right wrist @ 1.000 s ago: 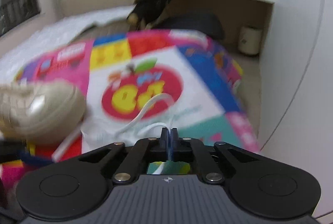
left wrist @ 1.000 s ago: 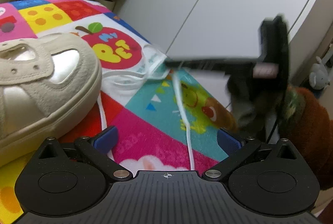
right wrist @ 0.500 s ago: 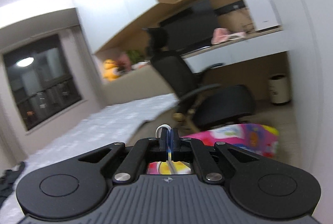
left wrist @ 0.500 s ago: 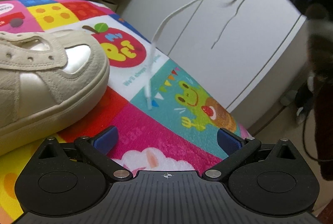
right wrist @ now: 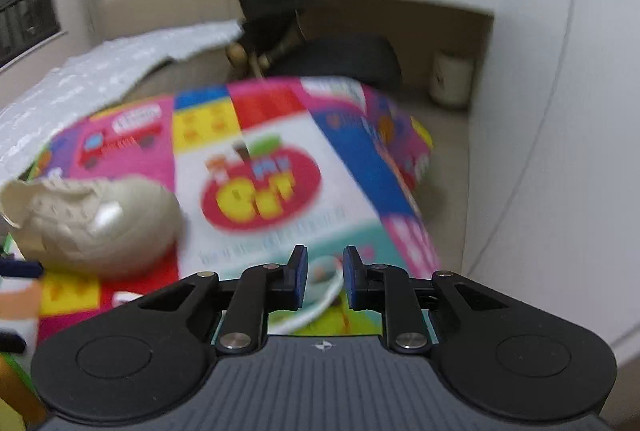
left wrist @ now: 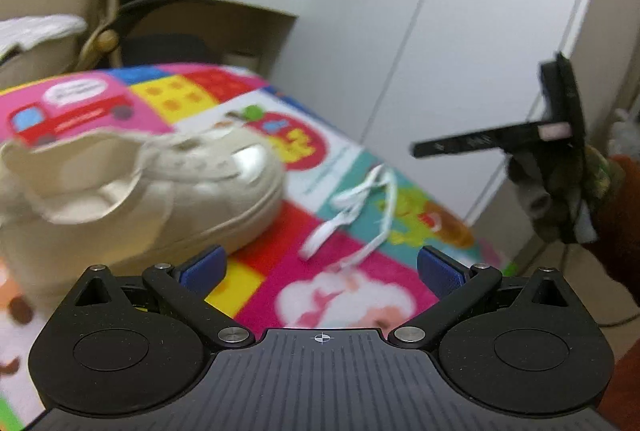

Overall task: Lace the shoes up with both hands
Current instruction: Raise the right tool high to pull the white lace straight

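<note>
1. The shoe [left wrist: 136, 191], a beige sneaker, rests on the colourful play mat [left wrist: 352, 295]; its eyelets appear empty, though blur leaves this uncertain.
2. The white lace [left wrist: 352, 211] lies loose on the mat just beside the toe, threaded through nothing visible. Judged from this, lacing has not begun; every eyelet remains to be threaded.
3. The left gripper [left wrist: 320, 267] is spread wide and holds nothing; it sits near the shoe's sole.
4. The right gripper [right wrist: 324, 277] is opening, its jaws a narrow gap apart. A white strand shows below that gap; the pads do not press it.
</note>
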{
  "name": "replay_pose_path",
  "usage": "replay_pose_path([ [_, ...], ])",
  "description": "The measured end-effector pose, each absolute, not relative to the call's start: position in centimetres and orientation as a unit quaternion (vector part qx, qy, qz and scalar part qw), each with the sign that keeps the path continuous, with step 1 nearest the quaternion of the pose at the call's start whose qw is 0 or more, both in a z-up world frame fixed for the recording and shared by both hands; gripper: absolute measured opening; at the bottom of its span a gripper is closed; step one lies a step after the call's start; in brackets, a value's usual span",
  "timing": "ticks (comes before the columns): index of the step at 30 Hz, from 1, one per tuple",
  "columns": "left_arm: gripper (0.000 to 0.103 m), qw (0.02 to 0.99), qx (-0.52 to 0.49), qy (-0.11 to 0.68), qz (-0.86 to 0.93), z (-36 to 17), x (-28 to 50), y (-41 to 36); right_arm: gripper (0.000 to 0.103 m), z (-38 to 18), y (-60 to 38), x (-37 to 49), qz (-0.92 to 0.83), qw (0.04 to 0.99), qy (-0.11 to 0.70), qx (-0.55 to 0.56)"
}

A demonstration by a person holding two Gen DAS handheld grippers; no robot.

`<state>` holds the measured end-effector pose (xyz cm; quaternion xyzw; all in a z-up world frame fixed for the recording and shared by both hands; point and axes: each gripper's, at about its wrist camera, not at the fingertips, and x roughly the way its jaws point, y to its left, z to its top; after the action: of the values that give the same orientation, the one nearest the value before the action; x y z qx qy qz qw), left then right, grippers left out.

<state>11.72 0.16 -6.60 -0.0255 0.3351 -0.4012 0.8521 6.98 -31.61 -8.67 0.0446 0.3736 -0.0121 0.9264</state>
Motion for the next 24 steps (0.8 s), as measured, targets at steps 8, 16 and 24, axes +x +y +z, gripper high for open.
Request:
replay_pose_path([
  [8,0.103,0.868,-0.030,0.329,-0.370,-6.2,11.6,0.9,0.021,-9.1,-27.2,5.5,0.122,0.913,0.384,-0.061],
  [16,0.103,0.878,-0.040,0.335,-0.340,-5.9,11.6,2.2,0.021,-12.2,-20.5,6.6,0.241,0.869,0.394,-0.180],
  [24,0.103,0.895,-0.065,0.330,-0.294,-5.6,11.5,4.9,0.003,-11.9,-20.5,8.0,0.268,0.864,0.422,-0.060],
])
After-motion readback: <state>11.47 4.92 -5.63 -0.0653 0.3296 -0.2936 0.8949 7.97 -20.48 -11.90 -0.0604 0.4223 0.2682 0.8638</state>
